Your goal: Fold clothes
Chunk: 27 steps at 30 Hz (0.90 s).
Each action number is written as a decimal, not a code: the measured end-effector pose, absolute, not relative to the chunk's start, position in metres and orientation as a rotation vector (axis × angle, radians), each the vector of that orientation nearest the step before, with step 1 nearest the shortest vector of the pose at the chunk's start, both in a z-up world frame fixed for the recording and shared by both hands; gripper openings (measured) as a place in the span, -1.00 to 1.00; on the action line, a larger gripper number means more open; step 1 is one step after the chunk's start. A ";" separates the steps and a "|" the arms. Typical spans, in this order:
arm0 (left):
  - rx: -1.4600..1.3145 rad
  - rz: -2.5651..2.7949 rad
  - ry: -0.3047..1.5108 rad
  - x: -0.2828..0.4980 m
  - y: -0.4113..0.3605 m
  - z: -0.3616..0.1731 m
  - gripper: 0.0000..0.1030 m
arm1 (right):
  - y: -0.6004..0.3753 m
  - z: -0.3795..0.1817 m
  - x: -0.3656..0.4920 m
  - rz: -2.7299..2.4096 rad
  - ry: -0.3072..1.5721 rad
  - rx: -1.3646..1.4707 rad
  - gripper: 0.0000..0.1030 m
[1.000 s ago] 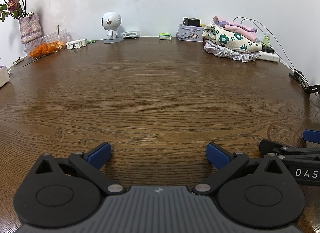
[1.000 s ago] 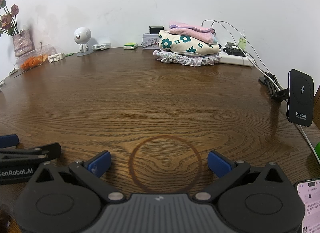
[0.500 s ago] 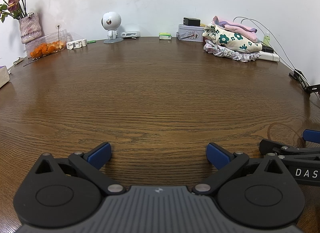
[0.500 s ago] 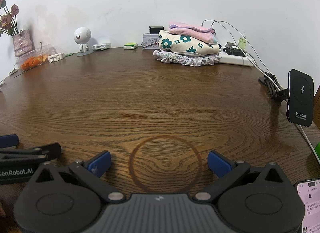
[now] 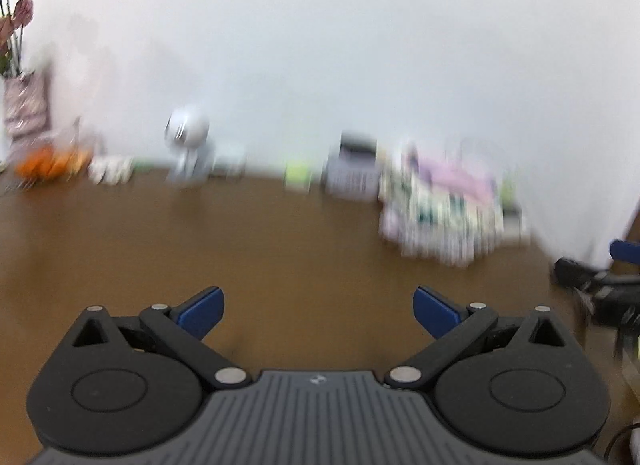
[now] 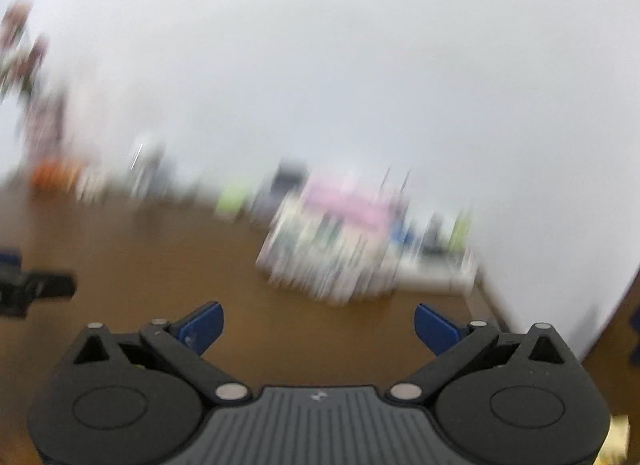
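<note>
The stack of folded clothes [image 5: 444, 209] sits at the far edge of the brown wooden table [image 5: 280, 249], up against the white wall [image 5: 320, 45]. In the left wrist view it lies at about two o'clock from the gripper; in the right wrist view it lies nearer twelve to one o'clock. Both views are heavily smeared, so all I can make out is a pink layer on top, a pale one with dark green marks under it, and a whitish edge at the bottom.

The left gripper [image 5: 318, 311] hangs over bare table, its blue-tipped fingers [image 5: 200, 311] spread wide with nothing between them. The right gripper [image 6: 318, 327] is the same: jaws wide apart, empty, well short of the clothes.

Further out along the back edge, left of the clothes, there is a grey box [image 5: 352, 173], a small green thing [image 5: 298, 175] and a white round-headed figure [image 5: 188, 137]. At ten o'clock stand something orange [image 5: 48, 161] and a vase of flowers [image 5: 22, 105]. Each gripper shows as a dark shape at the edge of the other's view.
</note>
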State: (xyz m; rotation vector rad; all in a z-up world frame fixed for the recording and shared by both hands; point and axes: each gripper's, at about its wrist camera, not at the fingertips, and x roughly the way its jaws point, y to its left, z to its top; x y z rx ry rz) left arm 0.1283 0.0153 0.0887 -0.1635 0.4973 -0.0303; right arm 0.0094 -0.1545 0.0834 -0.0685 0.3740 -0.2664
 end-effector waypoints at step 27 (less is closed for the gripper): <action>-0.636 -0.308 0.390 0.313 -0.029 0.222 -0.97 | -0.289 0.210 0.165 0.063 0.377 0.410 -0.94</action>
